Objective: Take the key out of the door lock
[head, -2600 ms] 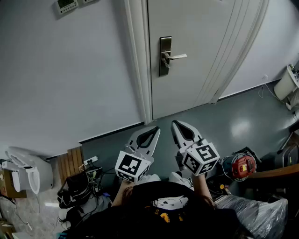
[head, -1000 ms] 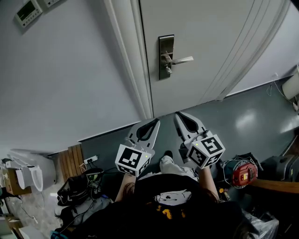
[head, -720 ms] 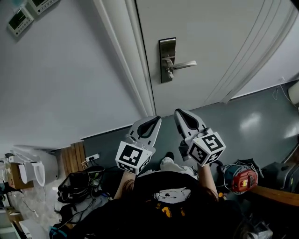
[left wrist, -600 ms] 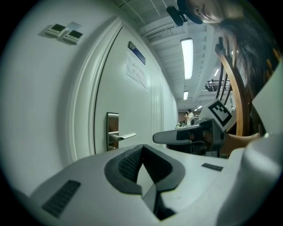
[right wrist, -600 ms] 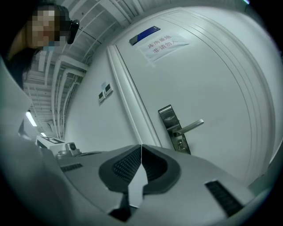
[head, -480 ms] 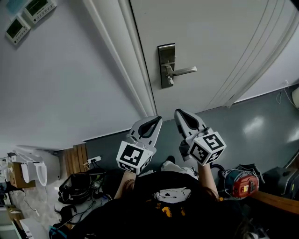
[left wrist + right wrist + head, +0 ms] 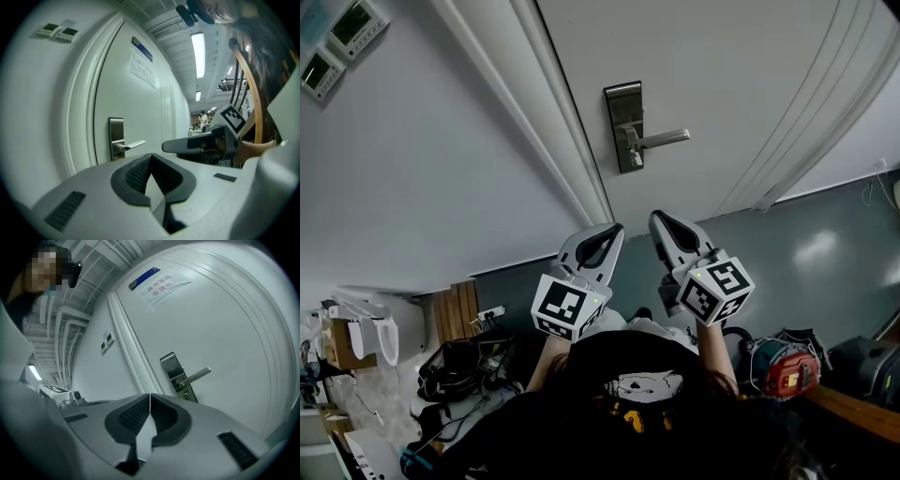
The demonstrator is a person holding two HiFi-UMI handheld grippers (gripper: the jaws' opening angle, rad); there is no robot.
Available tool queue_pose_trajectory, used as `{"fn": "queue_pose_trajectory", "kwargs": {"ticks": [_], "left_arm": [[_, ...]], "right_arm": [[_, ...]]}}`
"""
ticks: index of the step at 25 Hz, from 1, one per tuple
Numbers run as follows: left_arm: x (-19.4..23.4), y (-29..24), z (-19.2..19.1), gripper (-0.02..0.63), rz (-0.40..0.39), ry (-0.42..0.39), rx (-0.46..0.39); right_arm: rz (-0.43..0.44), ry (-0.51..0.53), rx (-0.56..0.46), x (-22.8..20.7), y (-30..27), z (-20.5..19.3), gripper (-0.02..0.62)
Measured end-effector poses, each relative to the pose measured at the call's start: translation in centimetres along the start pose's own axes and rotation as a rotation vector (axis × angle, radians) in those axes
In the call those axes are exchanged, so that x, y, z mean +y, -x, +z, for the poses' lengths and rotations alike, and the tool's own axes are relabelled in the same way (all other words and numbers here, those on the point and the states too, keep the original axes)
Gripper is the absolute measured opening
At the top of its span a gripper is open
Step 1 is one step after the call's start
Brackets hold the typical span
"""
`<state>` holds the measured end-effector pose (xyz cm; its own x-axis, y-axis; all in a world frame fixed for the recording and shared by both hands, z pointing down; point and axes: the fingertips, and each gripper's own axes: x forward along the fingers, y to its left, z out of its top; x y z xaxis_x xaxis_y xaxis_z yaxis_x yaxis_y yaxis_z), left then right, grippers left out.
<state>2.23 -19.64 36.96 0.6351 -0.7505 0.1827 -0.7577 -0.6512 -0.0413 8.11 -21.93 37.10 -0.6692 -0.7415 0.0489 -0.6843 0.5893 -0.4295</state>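
A white door carries a steel lock plate [image 7: 624,126] with a lever handle [image 7: 662,139] pointing right. Just under the lever a small metal piece, the key [image 7: 635,160], sticks out, too small to make out clearly. The plate [image 7: 174,372] and the lock spot under the lever [image 7: 187,394] also show in the right gripper view. My left gripper [image 7: 613,230] and right gripper [image 7: 657,218] hover side by side below the lock, well short of the door. Both are shut with nothing between their jaws. In the left gripper view the plate [image 7: 116,138] lies ahead at the left.
The door frame [image 7: 553,112] runs left of the lock, with two wall control panels [image 7: 337,42] further left. On the floor lie a red and black tool [image 7: 785,373], dark bags with cables [image 7: 464,366] and a white appliance [image 7: 370,333]. A paper notice [image 7: 163,286] is stuck on the door.
The view has drawn nearer to the door and tilted, so the lock plate looks larger. Both grippers keep the same shut pose side by side, slightly closer to the door.
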Motion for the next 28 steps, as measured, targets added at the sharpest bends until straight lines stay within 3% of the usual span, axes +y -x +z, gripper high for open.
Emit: {"fn": "queue_pose_trajectory", "kwargs": {"ticks": [15, 28], "left_arm": [[-0.1, 0.8, -0.8, 0.006, 0.002, 0.004, 0.008], [1.8, -0.4, -1.6, 0.006, -0.011, 0.002, 0.010]], "right_arm": [[0.014, -0.025, 0.034, 0.5, -0.6, -2.0, 0.006], [-0.012, -0.070, 0.049, -1.9, -3.4, -2.8, 0.006]]}}
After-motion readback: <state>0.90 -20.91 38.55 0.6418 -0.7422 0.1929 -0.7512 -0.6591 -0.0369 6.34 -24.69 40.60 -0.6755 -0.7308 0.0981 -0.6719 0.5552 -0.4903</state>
